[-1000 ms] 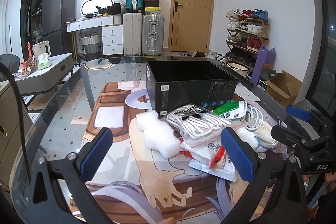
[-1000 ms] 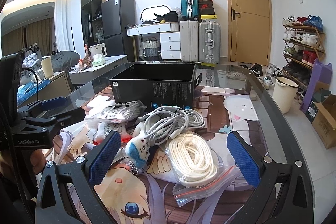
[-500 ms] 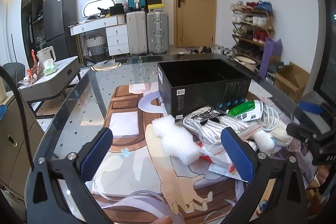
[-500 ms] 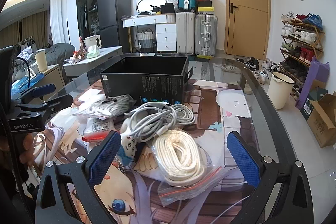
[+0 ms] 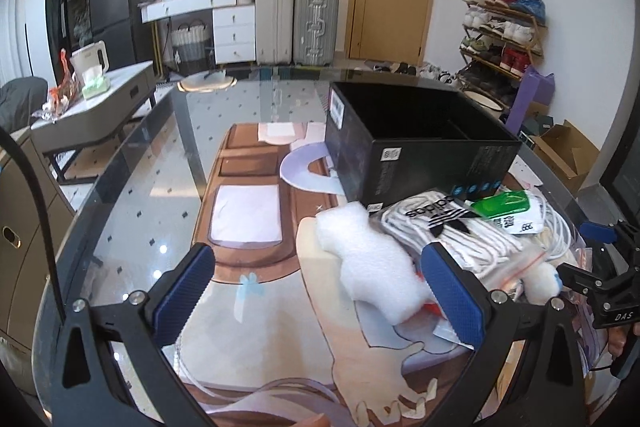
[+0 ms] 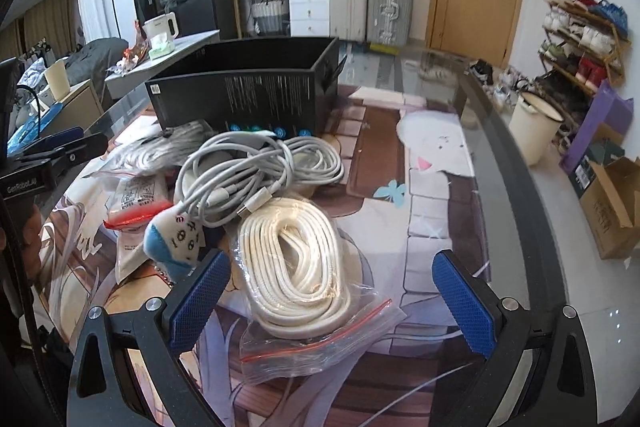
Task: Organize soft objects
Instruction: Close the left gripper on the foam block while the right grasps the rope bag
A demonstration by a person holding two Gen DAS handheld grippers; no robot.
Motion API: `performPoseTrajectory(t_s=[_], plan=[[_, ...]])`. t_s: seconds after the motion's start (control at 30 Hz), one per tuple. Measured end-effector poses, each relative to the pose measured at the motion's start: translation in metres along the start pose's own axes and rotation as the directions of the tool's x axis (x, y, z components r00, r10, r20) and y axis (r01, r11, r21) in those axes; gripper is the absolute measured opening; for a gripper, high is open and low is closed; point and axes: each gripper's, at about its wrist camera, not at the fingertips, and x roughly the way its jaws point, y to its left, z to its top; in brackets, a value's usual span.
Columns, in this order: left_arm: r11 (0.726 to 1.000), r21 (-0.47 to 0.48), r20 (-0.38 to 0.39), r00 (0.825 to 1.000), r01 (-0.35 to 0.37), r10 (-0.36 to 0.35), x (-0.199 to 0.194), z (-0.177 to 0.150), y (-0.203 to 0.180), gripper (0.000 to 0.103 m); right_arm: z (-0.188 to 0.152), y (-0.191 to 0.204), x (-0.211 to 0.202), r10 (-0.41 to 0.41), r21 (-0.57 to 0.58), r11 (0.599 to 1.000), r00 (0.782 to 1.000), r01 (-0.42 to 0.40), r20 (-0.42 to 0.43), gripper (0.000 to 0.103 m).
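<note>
A black open box (image 5: 420,143) (image 6: 248,95) stands on the glass table. In front of it lies a heap: white foam wrap (image 5: 372,259), a bagged white Adidas item (image 5: 452,227), a green-and-white packet (image 5: 508,207), grey cables (image 6: 256,171), a white cord in a zip bag (image 6: 300,263) and a small blue-and-white plush (image 6: 172,243). My left gripper (image 5: 320,291) is open, with the foam wrap just ahead between its fingers. My right gripper (image 6: 332,295) is open, hovering over the near end of the bagged cord.
A printed mat (image 5: 248,215) covers the table's middle. The curved glass edge (image 6: 532,211) runs along the right. Beyond stand suitcases (image 5: 296,23), a shoe rack (image 5: 500,35), a white bucket (image 6: 536,127) and a cardboard box (image 6: 612,207) on the floor.
Both grippers moved forward and lower toward the heap. The left swung left, so box and heap shifted right in its view. Both stayed open.
</note>
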Motion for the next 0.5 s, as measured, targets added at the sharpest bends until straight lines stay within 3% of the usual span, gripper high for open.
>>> performPoseTrajectory(t_s=[0.33, 0.5], plan=[[1.0, 0.017, -0.09, 0.996, 0.02, -0.019, 0.022, 0.005, -0.004, 0.103, 0.006, 0.007, 0.016, 0.016, -0.048, 0.999, 0.998, -0.019, -0.059, 0.102], [0.999, -0.002, -0.139, 0.989, 0.051, -0.051, 0.031, 0.006, -0.003, 0.095, 0.006, 0.007, 0.021, 0.026, -0.052, 0.998, 0.996, -0.03, -0.084, 0.102]])
